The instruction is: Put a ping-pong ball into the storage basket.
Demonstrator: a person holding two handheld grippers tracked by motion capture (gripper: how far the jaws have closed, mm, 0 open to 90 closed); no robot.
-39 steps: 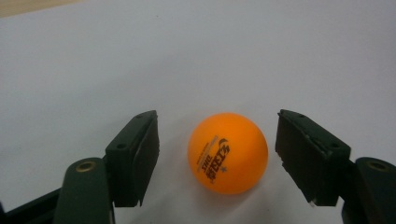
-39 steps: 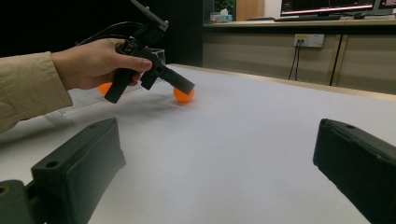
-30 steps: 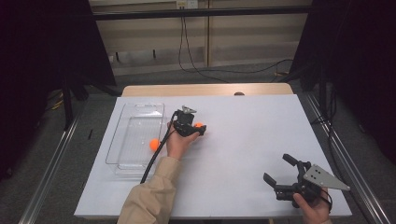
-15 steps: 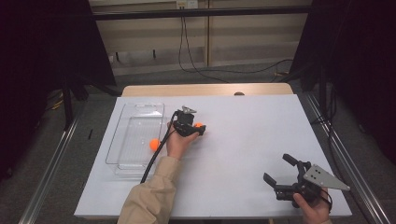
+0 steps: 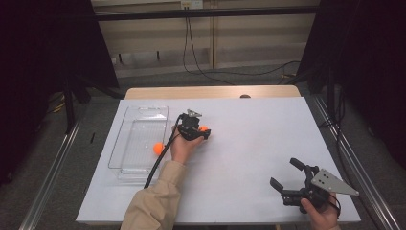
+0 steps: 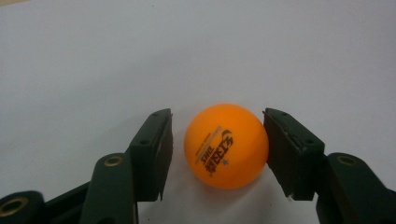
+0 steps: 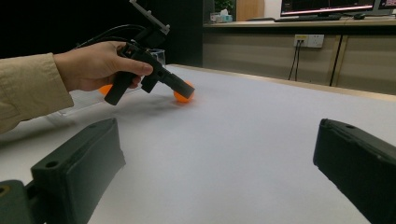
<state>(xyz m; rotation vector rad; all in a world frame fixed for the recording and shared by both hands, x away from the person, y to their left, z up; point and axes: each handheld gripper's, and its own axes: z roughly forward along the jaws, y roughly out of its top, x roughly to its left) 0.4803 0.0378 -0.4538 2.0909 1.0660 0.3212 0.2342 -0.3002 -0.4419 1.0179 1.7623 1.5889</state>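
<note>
**White table between dark curtains, one ball between the left jaws**

Black curtains close the room at far left and far right, and a pale wall panel with trailing cables runs behind the table. Grey floor and a metal rail [image 5: 52, 167] border the left side.

The white table [image 5: 258, 143] is a plain matte sheet; a strip of bare wood shows along its far edge. Near its left edge lies a clear plastic tray [image 5: 139, 139], with an orange ball in the tray [image 5: 157, 148] at its near right side.

Just right of the tray, the left gripper [image 5: 202, 132] is held by a hand in a tan sleeve [image 5: 153, 201]. Its jaws have just been closing on the orange ball [image 6: 226, 145], which rests on the table between them. In the left gripper view the right-hand pad touches the ball while a narrow gap remains at the left-hand pad, so the ball is not yet clamped.

The middle and far right of the table lie bare, giving wide room across the sheet.

At the near right corner, the right gripper [image 5: 286, 176] sits close to the front edge, jaws spread wide with nothing between them; it is well apart from the ball.
</note>
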